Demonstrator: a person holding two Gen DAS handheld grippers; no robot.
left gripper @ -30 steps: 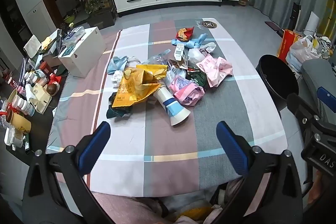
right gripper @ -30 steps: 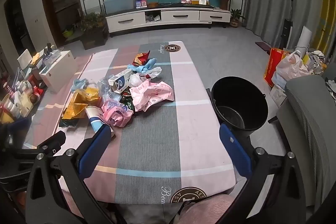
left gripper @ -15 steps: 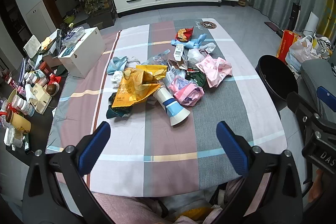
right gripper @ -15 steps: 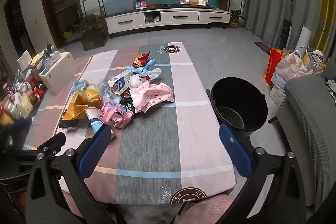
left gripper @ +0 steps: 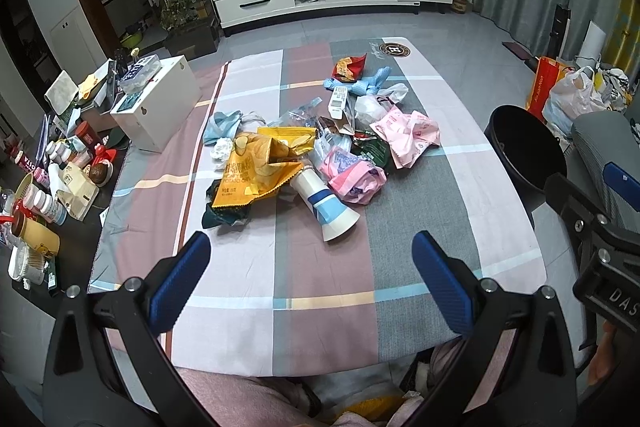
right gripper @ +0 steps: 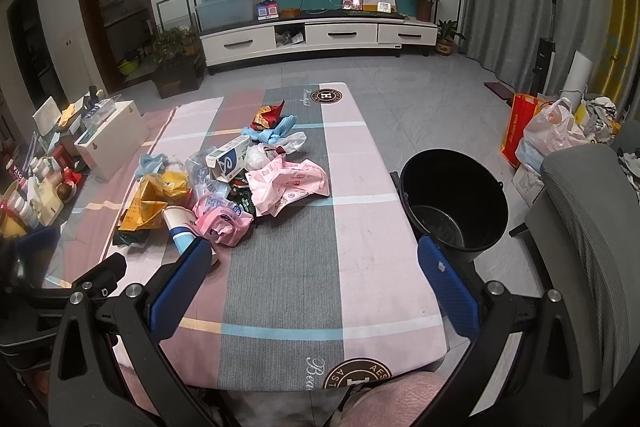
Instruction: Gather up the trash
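Both the left tongs (left gripper: 306,255) and right tongs (right gripper: 310,263) hang spread and empty over the near edge of the surface (right gripper: 360,267), apparently poised to pick a first piece. The trash lies heaped mid-surface: a yellow chip bag (left gripper: 256,167), paper cup (left gripper: 326,205) and pink wrappers (right gripper: 290,181). A black bucket (right gripper: 454,201) stands just beside the right edge, handy for drops.

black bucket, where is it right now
The round black plastic bucket stands on the floor off the table's right edge in the right wrist view, between the checked tablecloth and the grey chair.
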